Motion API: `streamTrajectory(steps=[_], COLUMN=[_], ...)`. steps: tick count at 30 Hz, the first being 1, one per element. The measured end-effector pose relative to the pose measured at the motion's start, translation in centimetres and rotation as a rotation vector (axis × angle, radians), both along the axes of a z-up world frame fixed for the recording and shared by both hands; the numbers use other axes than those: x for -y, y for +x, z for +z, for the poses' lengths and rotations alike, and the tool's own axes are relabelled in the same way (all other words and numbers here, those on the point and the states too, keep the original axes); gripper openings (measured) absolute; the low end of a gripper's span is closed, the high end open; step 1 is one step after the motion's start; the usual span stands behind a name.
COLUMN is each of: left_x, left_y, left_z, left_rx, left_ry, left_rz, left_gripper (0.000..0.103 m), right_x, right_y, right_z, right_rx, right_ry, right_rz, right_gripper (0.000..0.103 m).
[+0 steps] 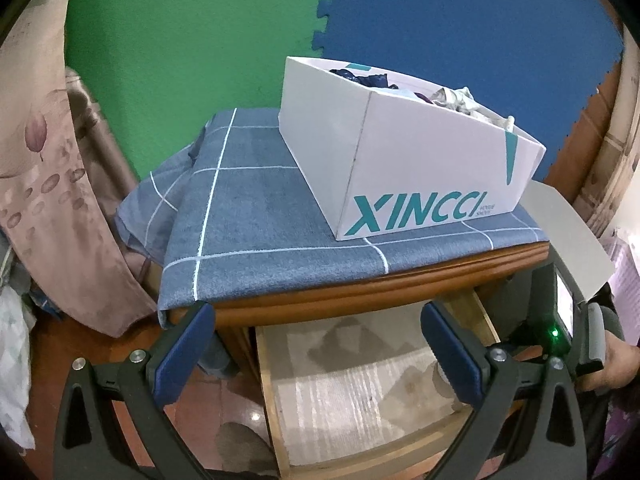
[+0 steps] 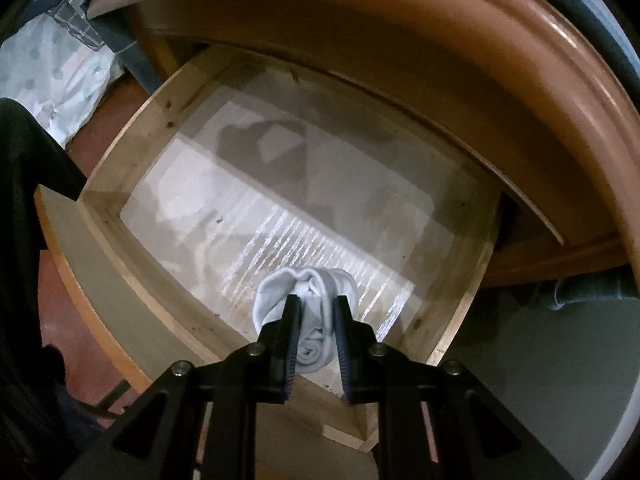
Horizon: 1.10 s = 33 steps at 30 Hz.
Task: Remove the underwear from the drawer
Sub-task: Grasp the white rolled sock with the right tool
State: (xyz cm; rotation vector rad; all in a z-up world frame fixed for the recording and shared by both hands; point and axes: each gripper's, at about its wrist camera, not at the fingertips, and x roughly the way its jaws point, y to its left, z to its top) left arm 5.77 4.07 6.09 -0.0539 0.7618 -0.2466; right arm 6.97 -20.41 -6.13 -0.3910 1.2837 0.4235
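Underwear (image 2: 316,312), a rolled grey bundle, sits pinched between the pads of the right claw (image 2: 316,304), which is nearly closed on it low over the front of the open drawer (image 2: 456,292); whether it has cleared the lined bottom I cannot tell. The left claw (image 1: 316,316) hangs wide open and empty above the same drawer, facing the white box (image 1: 400,168) of clothes on the cloth-covered worktop (image 1: 260,220). To do this lift well, I would keep the squeeze steady, raise the roll straight up past the drawer's front wall so the fabric doesn't snag, then carry it toward the box, the likely drop point.
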Motion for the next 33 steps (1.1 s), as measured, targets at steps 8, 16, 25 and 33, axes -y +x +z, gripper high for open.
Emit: streamTrajectory(steps=[8, 16, 25, 33], left_x=[-0.7, -1.3, -1.4, -1.5], left_y=[0.2, 0.2, 0.2, 0.0], left_z=[0.1, 0.1, 0.1, -0.1], left_rx=[-0.014, -0.023, -0.026, -0.022], left_ry=[-0.056, -0.086, -0.089, -0.075], left_rz=[0.019, 0.03, 0.036, 0.028], left_gripper=[0.101, 0.101, 0.101, 0.101], right_x=[0.0, 1.7, 4.3, 5.7], right_y=[-0.5, -1.6, -3.1, -2.6], right_z=[0.8, 3.3, 6.7, 9.0], right_rx=[-0.01, -0.011, 0.012, 0.055], right_ry=[0.021, 0.112, 0.224, 0.238], right_rz=[-0.018, -0.082, -0.162, -0.192], right_gripper=[0.017, 0.017, 0.003, 0.003])
